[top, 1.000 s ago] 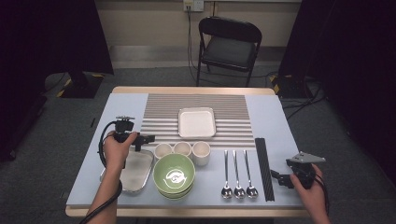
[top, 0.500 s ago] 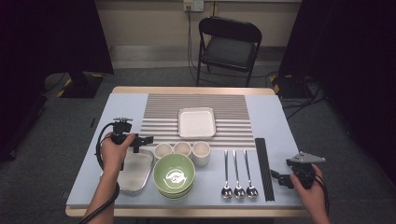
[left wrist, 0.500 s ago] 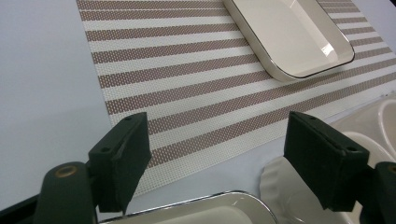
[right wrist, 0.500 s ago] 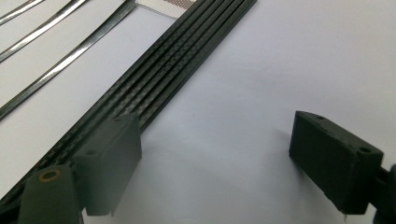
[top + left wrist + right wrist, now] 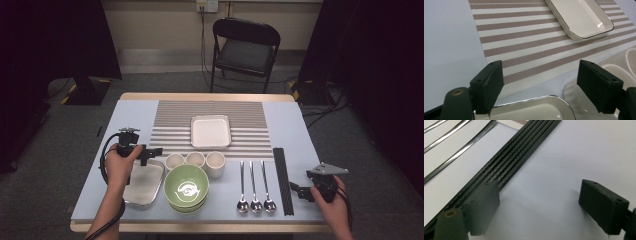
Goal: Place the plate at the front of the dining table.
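Hand-held gripper [image 5: 152, 151] over striped placemat [image 5: 175, 117]

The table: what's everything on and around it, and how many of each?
Striped placemat: one, brown-white, table middle.
Square dish: one, white, on placemat.
Small cups: three, cream, row at the placemat's near edge.
Green bowl: looks stacked, near edge.
Metal tray: one, silver-rimmed, left of the bowl.
Spoons: three, silver, right of the cups.
Chopsticks: black bundle, right of the spoons.
Folding chair: one, black, behind the table.
Left gripper: black fingers open, over the tray's far edge.
Right gripper: black fingers open, beside the chopsticks.
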Demonstrator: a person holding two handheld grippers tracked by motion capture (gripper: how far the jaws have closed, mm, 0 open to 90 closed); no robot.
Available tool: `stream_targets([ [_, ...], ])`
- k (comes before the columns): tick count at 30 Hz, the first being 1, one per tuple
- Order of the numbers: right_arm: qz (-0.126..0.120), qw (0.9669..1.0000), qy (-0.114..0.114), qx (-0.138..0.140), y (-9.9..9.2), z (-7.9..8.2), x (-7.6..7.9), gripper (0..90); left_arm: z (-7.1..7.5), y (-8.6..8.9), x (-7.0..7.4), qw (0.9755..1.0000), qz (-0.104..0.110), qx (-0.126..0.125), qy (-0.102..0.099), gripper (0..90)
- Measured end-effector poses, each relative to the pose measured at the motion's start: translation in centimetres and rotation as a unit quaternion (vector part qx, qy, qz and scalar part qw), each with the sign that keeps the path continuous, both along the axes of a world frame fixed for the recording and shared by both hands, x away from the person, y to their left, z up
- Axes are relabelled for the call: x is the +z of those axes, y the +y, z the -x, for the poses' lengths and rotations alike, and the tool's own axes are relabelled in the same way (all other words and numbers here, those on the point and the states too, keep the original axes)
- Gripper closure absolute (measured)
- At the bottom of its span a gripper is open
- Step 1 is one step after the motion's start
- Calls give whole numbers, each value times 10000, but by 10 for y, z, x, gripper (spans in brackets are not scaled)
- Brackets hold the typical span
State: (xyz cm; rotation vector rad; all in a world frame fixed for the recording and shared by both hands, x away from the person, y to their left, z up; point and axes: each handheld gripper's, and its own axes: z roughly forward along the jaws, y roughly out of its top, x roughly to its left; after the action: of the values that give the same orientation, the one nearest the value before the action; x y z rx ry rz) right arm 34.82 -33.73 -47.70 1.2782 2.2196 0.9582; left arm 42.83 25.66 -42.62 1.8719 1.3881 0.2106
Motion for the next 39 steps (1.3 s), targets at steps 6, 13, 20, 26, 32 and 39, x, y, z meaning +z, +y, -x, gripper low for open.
stream_targets([
  [6,4,10000,-4,-5,0,0,0,161,3,2,0,10000,-39,7,-10,210],
  [13,2,10000,0,0,0,0,0,161,7,5,-3,10000,-58,-16,5,210],
  [20,2,10000,0,0,0,0,0,161,9,6,-4,10000,-71,-22,-18,210],
  [26,3,10000,-3,-1,0,0,0,161,12,9,-5,10000,-36,-54,-30,210],
  [32,1,10000,-1,0,0,0,0,161,16,11,-6,9999,-67,-71,-23,209],
  [39,10,10000,-2,-6,0,0,0,161,21,15,-7,9999,-75,-90,-35,209],
])
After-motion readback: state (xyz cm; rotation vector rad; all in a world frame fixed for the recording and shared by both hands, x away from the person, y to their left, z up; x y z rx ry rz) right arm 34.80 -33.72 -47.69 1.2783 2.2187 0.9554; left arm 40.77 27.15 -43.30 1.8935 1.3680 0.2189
